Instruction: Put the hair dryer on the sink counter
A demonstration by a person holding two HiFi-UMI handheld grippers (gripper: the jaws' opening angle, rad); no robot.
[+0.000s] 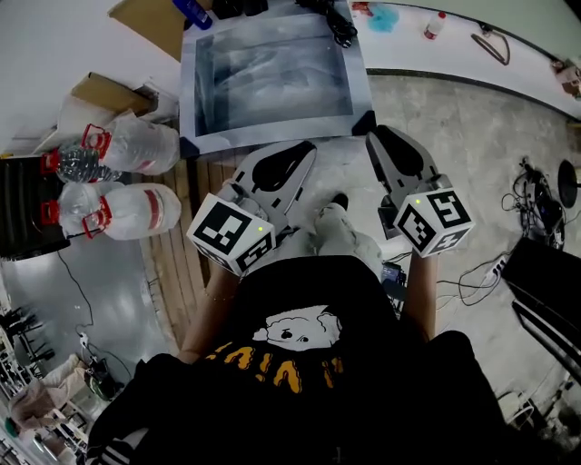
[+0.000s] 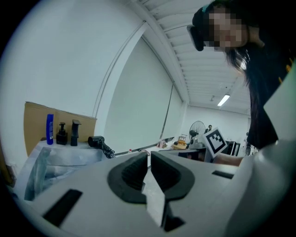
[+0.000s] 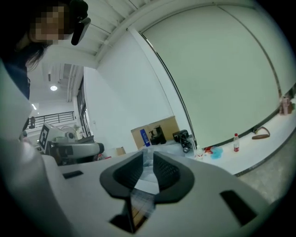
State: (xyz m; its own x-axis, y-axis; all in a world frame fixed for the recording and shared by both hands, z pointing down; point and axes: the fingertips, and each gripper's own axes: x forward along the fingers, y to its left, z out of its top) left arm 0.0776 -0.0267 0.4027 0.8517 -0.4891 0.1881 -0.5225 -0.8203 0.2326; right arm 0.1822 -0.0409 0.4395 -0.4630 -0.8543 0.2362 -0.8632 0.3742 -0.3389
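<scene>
The black hair dryer lies with its coiled cord on the back right corner of the plastic-wrapped sink counter. It also shows far off in the left gripper view as the hair dryer and in the right gripper view as the hair dryer. My left gripper hovers near the counter's front edge with its jaws together and nothing in them, seen close up as the left gripper. My right gripper, beside it to the right, shows a narrow empty gap in the right gripper. Both are well short of the dryer.
Two big water bottles lie left of the sink, next to a black case. Cardboard, a blue bottle and black pump bottles stand behind the basin. Cables clutter the floor at right. A small bottle stands on the white ledge.
</scene>
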